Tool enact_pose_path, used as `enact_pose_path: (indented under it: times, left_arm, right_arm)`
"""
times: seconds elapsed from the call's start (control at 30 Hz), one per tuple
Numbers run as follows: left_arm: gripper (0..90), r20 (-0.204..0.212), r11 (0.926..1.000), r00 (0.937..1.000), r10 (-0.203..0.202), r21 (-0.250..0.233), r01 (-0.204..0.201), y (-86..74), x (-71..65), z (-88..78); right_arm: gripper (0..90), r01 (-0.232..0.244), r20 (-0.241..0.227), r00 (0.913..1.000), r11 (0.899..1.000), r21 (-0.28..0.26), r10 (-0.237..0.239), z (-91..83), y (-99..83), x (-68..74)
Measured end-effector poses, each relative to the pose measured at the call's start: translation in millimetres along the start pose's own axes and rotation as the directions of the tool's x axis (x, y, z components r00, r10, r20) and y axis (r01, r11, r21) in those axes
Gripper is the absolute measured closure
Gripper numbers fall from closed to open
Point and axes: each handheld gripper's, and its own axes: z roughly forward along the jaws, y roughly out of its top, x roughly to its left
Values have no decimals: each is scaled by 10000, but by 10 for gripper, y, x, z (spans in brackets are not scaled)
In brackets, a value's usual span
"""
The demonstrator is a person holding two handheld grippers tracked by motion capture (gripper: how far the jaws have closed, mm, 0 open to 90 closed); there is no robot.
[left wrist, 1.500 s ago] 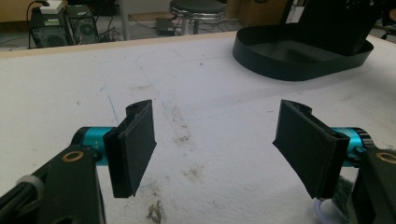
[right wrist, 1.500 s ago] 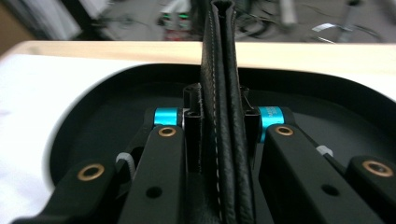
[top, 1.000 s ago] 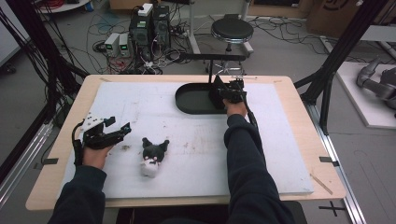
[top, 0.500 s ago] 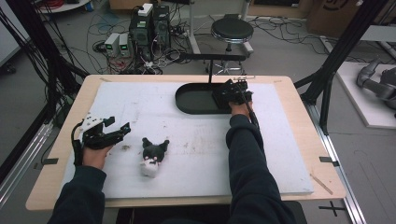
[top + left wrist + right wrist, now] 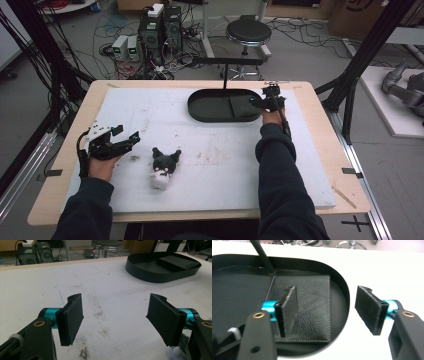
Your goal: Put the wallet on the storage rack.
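A black leather wallet (image 5: 312, 295) lies flat in the right end of a black oval tray (image 5: 342, 290). My right gripper (image 5: 327, 310) hovers over the tray's right rim. Its jaws have just been opening and now stand open, one above the wallet and one above the white mat, pressing on nothing. From above, that right gripper (image 5: 261, 101) is at the right end of the tray (image 5: 200, 112), beside the wallet (image 5: 241, 103). My left gripper (image 5: 125, 134) rests open at the table's left, with nothing between the jaws of the left gripper (image 5: 115, 317). A black and white plush toy (image 5: 162, 167) lies to its right.
A white mat (image 5: 225, 165) with dirt smudges covers the wooden table. A thin black stand (image 5: 225, 75) rises behind the tray. Beyond the far edge stand a stool (image 5: 248, 32), computers and cables. In the left gripper view the tray (image 5: 162, 272) lies far ahead on the right.
My right gripper has moved to the right, from over the tray's inside to its right rim, and its jaws have opened. The left gripper and the plush toy have not moved.
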Motion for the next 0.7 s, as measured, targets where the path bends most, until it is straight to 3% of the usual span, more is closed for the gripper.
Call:
enact_pose_path:
  times: [0.13, 0.2, 0.33, 0.4, 0.5, 0.57, 0.6, 0.7]
  left_arm:
    - [284, 8, 10000, 10000, 62, 36, -62, 3, -26, -3]
    - [284, 12, 10000, 10000, 88, 14, -88, 4, -26, -10]
    - [284, 13, 10000, 10000, -2, 42, 2, -3, -7, -3]
    - [284, 108, 10000, 9999, -85, -1, 85, -4, -4, 0]
    - [284, 175, 9999, 9998, -117, -40, 118, 2, -18, -16]
    - [284, 198, 9998, 9997, -165, -61, 166, 0, -25, -26]
    - [284, 214, 9997, 9995, -239, -95, 241, -7, -29, -29]
    - [284, 275, 9989, 9987, -421, -177, 426, -21, -47, -36]
  right_arm:
    - [589, 429, 106, 9990, 9989, 173, -431, -126, 4, -109]
    - [589, 417, 189, 9989, 9980, 471, -427, -111, -14, -125]
    - [476, 490, 109, 9987, 9978, 447, -495, -155, -17, -108]
    - [440, 622, 7, 9981, 9979, 159, -622, -252, -4, -116]
    - [394, 626, -500, 9967, 9976, -288, -640, -448, -6, -163]
    - [362, 1098, -817, 9895, 9877, -1117, -1192, -627, -87, -198]
    - [334, 1284, -949, 9860, 9876, -900, -1368, -723, -123, -223]
    - [306, 1545, -1159, 9786, 9790, -1329, -1702, -953, -288, -301]
